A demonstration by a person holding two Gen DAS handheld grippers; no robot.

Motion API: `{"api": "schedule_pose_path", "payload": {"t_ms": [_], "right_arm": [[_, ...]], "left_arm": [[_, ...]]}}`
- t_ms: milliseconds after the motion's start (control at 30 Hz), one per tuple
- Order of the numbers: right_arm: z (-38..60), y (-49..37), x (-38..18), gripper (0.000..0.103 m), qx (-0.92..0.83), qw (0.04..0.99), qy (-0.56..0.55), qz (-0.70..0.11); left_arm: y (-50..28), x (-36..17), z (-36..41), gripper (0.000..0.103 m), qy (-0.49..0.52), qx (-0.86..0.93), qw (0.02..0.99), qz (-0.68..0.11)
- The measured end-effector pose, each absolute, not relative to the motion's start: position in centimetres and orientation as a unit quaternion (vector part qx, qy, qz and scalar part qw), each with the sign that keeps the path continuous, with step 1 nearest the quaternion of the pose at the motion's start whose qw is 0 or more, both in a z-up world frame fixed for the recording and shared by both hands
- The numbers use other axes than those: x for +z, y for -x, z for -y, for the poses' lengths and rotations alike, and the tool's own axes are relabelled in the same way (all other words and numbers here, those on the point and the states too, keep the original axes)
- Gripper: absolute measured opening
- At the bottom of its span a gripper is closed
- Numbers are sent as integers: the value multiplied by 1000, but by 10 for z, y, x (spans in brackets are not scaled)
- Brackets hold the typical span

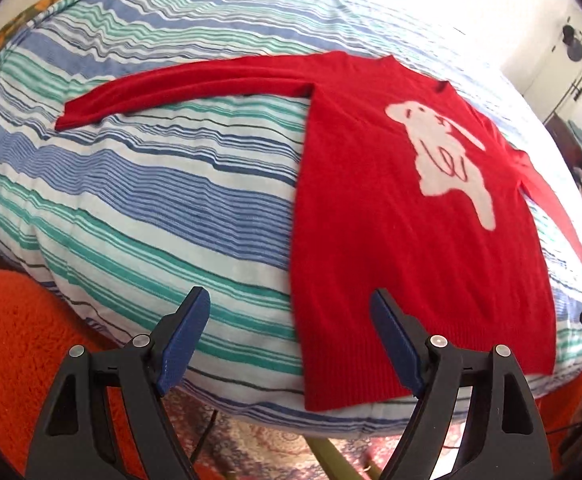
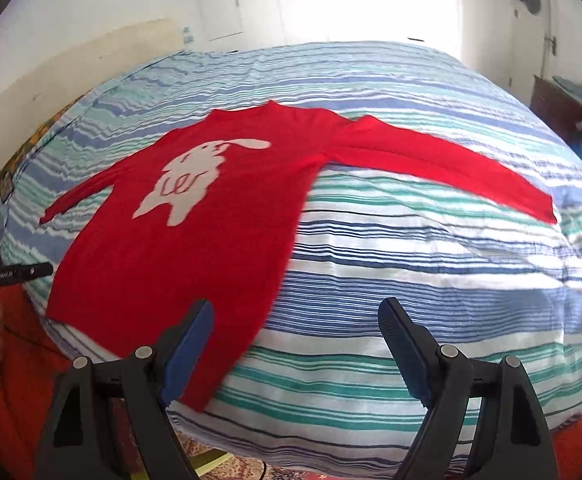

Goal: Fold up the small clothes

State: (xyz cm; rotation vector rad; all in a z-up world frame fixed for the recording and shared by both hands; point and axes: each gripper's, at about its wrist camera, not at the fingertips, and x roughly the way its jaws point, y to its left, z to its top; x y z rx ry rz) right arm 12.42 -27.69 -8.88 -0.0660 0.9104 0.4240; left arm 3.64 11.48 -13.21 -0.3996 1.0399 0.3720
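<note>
A small red sweater [image 1: 391,240] with a white animal figure lies flat on the striped bedspread [image 1: 151,208], both sleeves spread outward. My left gripper [image 1: 291,304] hovers open above the sweater's near left hem corner, nothing between its blue pads. In the right wrist view the same sweater [image 2: 195,240] lies left of centre, its right sleeve [image 2: 451,164] stretched to the right. My right gripper [image 2: 295,312] stands open over the near right hem corner, empty. The left gripper's body [image 2: 15,272], held by a hand, shows at that view's left edge.
The striped bedspread [image 2: 411,280] covers a large bed. An orange fluffy rug [image 1: 15,320] and a patterned carpet [image 1: 259,444] lie below the bed's near edge. A white wall and bright window stand behind the bed. Dark furniture [image 2: 563,108] stands at the far right.
</note>
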Motion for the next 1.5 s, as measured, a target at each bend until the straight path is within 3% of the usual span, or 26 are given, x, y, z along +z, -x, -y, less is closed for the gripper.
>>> {"api": "schedule_pose_path", "payload": {"t_ms": [367,1333,1500], "right_arm": [[324,-141,-94,83,142,877,-59,-455],[334,-144,-98,84,124,877,-81,-458],[352,-150,-98,83,130,863,-143,-466]], "left_arm": [[-39,-134,-118,85,192,191,829,-490],[-33,-135,-135,86,216,231,820,-478],[-35,-137,-137,86,221,235,817,-478]]}}
